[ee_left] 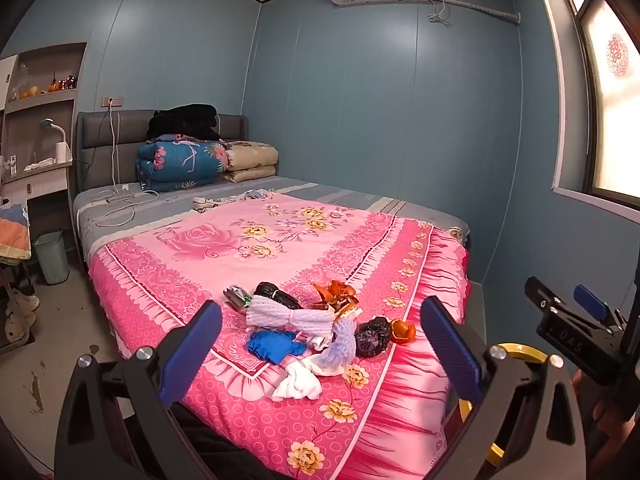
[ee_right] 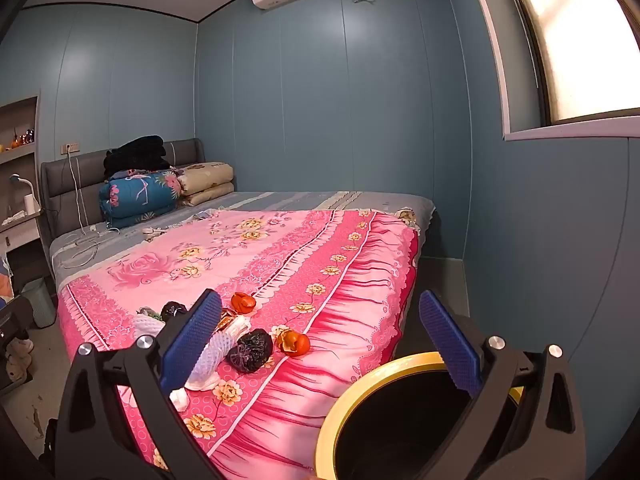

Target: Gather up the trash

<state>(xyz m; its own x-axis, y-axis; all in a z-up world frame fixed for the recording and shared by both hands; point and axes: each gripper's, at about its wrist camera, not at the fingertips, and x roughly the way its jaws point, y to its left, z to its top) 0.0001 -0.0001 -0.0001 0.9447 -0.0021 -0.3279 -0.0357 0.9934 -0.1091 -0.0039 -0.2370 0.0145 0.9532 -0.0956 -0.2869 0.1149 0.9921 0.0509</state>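
Nothing collected yet, by the look of it: the whole trash pile [ee_left: 316, 328] sits on the pink bedspread [ee_left: 280, 240], near its foot corner. You hold both tongs clear of it. The left gripper [ee_left: 320, 344] has its jaws spread wide with nothing between the pads; the right gripper [ee_right: 320, 344] stands equally wide and empty.

Pile contents, left to right: a crumpled foil wrapper [ee_left: 237, 297], a white foam net [ee_left: 288, 316] with a blue wad [ee_left: 276, 345] just in front of it, white tissue [ee_left: 298, 380] nearest the bedspread's edge, orange peel [ee_left: 334, 294] behind, a black crumpled bag [ee_left: 372, 336], and a second peel [ee_left: 403, 330] touching it.

The gold-rimmed bin [ee_right: 360, 400] stands just beside the bedspread's hanging edge, below the right gripper.

Remaining: every piece.

Unclear: the bin's inside is dark, so you cannot confirm it is empty; its far rim is hidden by the right gripper.
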